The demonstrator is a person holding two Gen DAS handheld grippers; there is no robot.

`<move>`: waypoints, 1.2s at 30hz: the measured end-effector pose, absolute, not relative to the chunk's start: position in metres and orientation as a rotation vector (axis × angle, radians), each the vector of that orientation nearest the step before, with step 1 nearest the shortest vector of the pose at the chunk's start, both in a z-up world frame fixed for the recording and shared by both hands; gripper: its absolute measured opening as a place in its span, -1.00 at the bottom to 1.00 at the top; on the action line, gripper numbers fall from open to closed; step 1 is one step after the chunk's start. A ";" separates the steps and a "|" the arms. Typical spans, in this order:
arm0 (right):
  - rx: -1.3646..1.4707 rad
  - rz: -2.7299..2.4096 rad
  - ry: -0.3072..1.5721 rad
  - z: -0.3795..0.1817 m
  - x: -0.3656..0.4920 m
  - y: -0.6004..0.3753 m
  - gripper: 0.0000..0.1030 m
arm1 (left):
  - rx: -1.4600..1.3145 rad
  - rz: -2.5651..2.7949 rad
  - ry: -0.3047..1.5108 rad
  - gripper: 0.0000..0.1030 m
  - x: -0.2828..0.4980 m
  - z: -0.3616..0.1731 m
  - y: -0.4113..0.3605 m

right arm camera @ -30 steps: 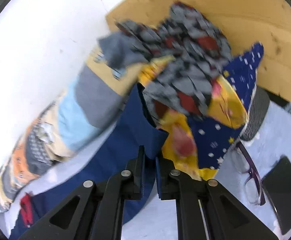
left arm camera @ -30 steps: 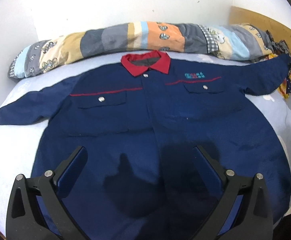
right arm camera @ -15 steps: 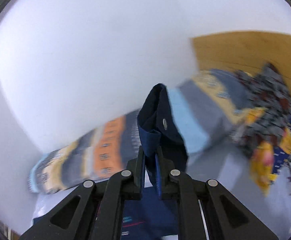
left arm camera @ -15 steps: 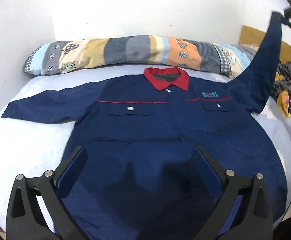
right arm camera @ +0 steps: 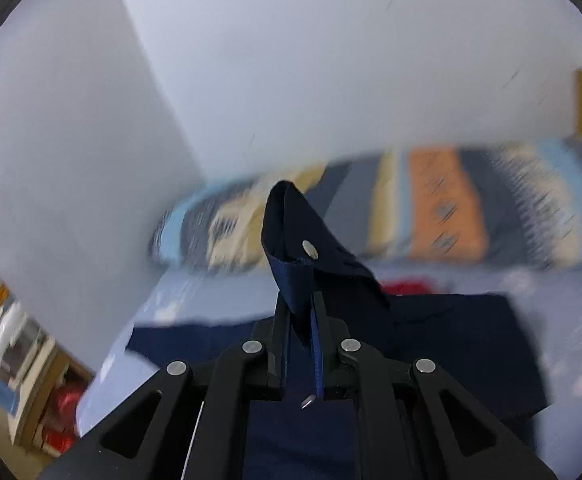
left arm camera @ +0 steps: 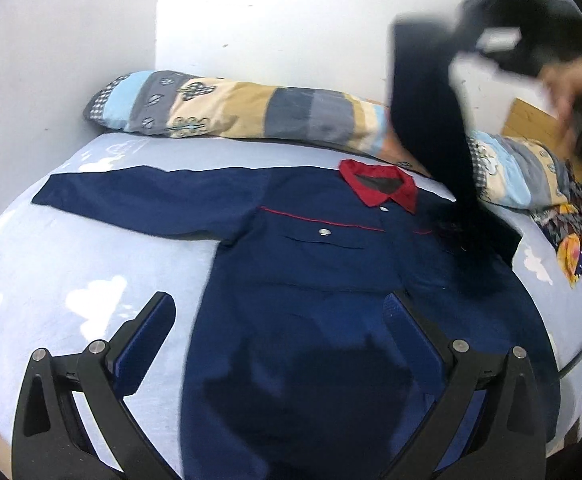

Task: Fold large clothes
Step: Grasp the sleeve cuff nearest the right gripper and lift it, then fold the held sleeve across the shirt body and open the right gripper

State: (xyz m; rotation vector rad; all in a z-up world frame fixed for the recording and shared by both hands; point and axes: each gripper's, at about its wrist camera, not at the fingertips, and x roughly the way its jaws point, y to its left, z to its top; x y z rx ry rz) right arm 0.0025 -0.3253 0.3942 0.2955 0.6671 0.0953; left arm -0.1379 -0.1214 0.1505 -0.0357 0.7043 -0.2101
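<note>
We now hold the jacket's (left arm camera: 331, 280) right sleeve (left arm camera: 431, 120) lifted high in the right gripper (right arm camera: 301, 312), carried inward above the collar; a second ago it lay flat.

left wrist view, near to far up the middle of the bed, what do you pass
left gripper → jacket hem → chest pocket snap → red collar → patchwork pillow → white wall
</note>
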 end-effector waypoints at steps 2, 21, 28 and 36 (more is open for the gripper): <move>0.303 0.106 0.728 0.346 0.017 -0.301 -0.83 | -0.045 -0.200 0.712 1.00 -0.137 0.149 -0.115; 0.425 0.330 0.920 0.202 -0.014 -0.317 0.36 | -0.165 -0.099 0.757 1.00 -0.121 0.142 -0.069; 0.243 -0.198 1.017 0.177 -0.045 -0.441 0.35 | -0.166 -0.078 0.780 1.00 -0.118 0.136 -0.070; 0.262 -0.290 1.136 0.152 -0.119 -0.480 0.37 | -0.154 -0.070 0.794 1.00 -0.116 0.133 -0.070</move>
